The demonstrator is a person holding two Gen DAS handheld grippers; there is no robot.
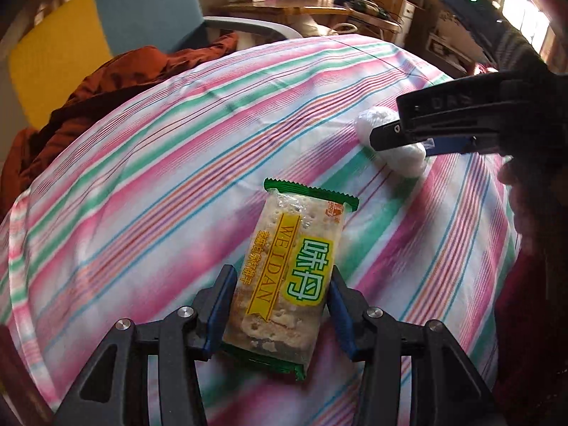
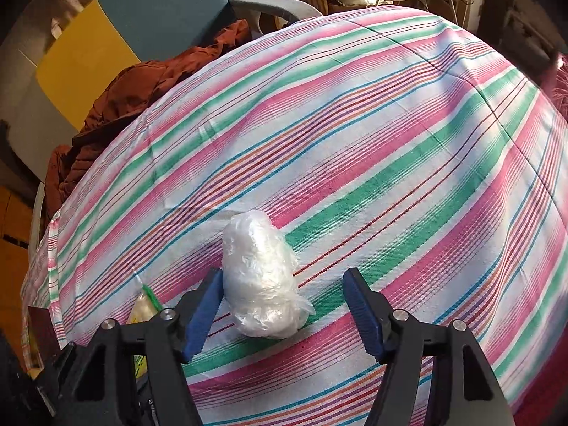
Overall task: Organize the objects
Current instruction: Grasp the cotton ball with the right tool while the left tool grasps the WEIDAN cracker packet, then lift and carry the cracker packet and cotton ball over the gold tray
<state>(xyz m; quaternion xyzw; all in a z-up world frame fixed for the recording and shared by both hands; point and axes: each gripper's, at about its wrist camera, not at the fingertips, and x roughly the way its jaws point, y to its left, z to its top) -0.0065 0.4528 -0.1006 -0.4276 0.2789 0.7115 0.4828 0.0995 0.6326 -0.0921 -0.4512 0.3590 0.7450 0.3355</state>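
Nearest the left gripper (image 1: pixel 280 305), a cracker packet (image 1: pixel 287 269) lies flat on the striped cloth (image 1: pixel 149 163) of the worktop, lengthwise between the fingers (image 1: pixel 220 305); both blue pads sit at its long edges, apparently closed on it. Beyond the packet, to its right, a white plastic-wrapped bundle (image 2: pixel 261 280) rests on the cloth. Right gripper (image 2: pixel 284 309) stands open around it, left pad touching, right pad clear. Likely each item is straddled for sorting. Farther off: rust-coloured garment (image 1: pixel 117 81), chair (image 1: pixel 142 7).
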